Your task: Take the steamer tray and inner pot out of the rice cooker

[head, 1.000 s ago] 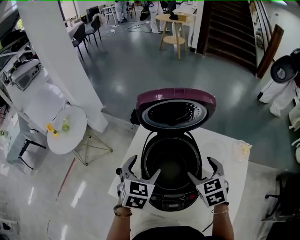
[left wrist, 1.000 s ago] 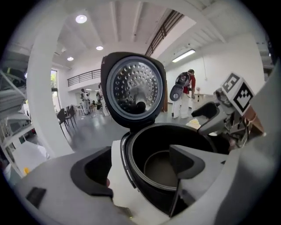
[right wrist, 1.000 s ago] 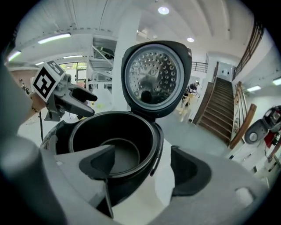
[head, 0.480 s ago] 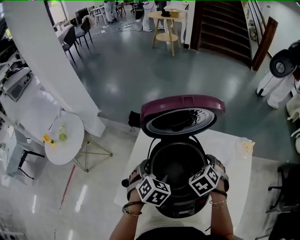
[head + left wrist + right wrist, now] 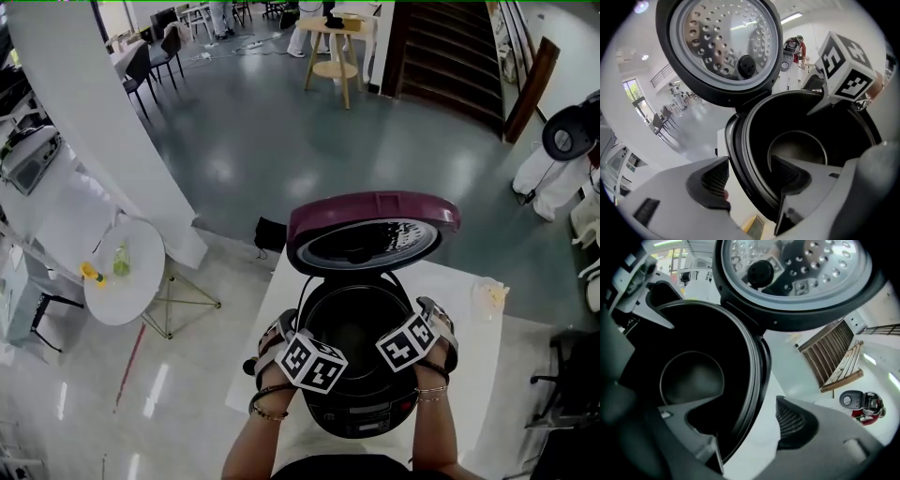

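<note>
The rice cooker point(image 5: 361, 412) stands with its purple lid point(image 5: 370, 220) up, and the dark inner pot point(image 5: 354, 323) sits inside it. No separate steamer tray shows in the dark pot. My left gripper point(image 5: 286, 336) straddles the pot's left rim point(image 5: 740, 154), one jaw inside and one outside. Its jaws point(image 5: 750, 180) are closing, with gaps still beside the rim. My right gripper point(image 5: 429, 319) straddles the right rim point(image 5: 757, 380) the same way. Its jaws point(image 5: 750, 427) are closing too, and the pads are not pressing on the rim.
The cooker sits on a white table point(image 5: 469, 375) with a small pale crumpled thing point(image 5: 489, 298) at its right edge. A round white side table point(image 5: 122, 272) with a bottle and a white pillar point(image 5: 94, 122) stand to the left. The raised lid overhangs the pot's far side.
Both grippers have dropped from in front of the cooker down onto the pot's left and right rims, tilting steeper. Their jaws have narrowed around the rim.
</note>
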A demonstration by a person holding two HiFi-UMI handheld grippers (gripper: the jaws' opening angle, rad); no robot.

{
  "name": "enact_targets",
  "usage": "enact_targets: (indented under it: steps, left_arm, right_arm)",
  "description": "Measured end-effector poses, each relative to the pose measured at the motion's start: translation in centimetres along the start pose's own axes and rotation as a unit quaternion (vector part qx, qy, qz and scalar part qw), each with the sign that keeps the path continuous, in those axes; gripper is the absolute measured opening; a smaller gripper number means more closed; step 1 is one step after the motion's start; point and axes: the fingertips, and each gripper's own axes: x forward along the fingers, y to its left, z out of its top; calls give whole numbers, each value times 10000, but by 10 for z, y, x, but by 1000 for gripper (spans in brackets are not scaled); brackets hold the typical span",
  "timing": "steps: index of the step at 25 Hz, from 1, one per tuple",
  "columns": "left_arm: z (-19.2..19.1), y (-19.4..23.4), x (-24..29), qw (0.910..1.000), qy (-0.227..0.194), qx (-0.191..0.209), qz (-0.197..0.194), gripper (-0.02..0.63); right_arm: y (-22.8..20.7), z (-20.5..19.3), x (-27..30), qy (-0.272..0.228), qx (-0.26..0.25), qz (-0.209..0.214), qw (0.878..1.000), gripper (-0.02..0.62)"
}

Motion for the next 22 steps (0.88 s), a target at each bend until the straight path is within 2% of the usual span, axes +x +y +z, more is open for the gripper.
enact_targets:
  steps: [4,6,7,11,12,15,19,22]
  left_arm:
    - [2,10,-6,9990,-239,-102,357,213]
    - [2,13,-8,9988,-267,-142,374,201]
    - [3,13,-10,9988,-289,-170,358,199]
    - [10,13,-21,9983,-433,-194,352,155]
    - [12,13,-25,9980,-485,-190,354,144]
    - [19,14,-40,9960,-780,-201,393,94]
    - [27,16,-62,9925,-1102,-261,470,89]
    - [33,17,-82,9883,-1377,-490,435,71]
  right_arm:
    - [0,13,-21,-401,167,-13,9991,233]
    - [-1,19,-29,-636,268,57,9976,216]
    - [0,21,-34,-746,323,72,9967,181]
    - [2,26,-52,-1124,479,90,9925,111]
    - [2,29,-56,-1211,513,125,9912,69]
    - [1,34,-71,-1468,612,170,9871,52]
    - [-6,41,-100,-1929,781,12,9781,32]
    - [-10,42,-117,-2245,964,-109,9696,23]
